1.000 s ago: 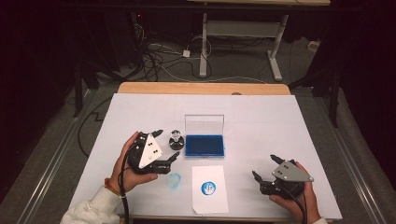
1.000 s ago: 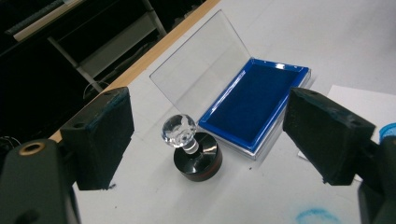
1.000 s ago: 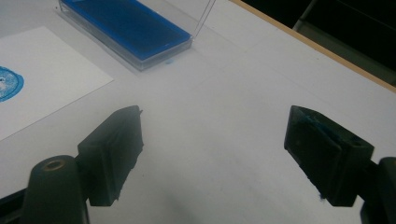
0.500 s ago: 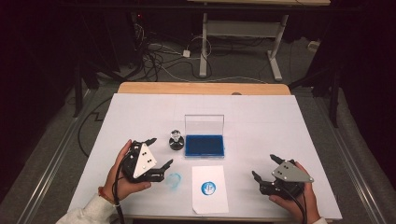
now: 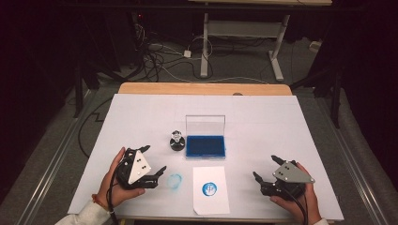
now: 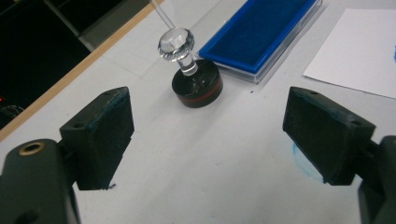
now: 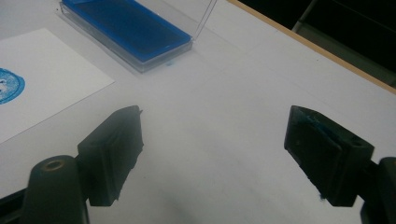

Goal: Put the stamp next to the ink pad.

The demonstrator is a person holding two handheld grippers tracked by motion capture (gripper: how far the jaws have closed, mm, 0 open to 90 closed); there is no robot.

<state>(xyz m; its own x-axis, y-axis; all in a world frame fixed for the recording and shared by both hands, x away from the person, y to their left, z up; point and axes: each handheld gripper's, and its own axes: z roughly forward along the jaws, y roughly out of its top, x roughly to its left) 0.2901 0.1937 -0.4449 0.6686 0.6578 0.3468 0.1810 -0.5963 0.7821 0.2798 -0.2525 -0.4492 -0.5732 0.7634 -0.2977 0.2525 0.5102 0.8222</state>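
I see the left gripper [image 5: 151, 162] near the bench's front-left, jaws wide apart, holding nothing. Just beyond it the stamp [image 5: 176, 141] stands upright, touching nothing I can make out, close beside the ink pad [image 5: 205, 146] at mid-bench. The pad's clear lid [image 5: 205, 125] is hard to trace against the white cover. A blue smudge [image 5: 174, 181] lies left of the paper [image 5: 210, 189], whose print detail is blurred. At the front-right, the right gripper [image 5: 265, 168] rests with jaws apart and empty.
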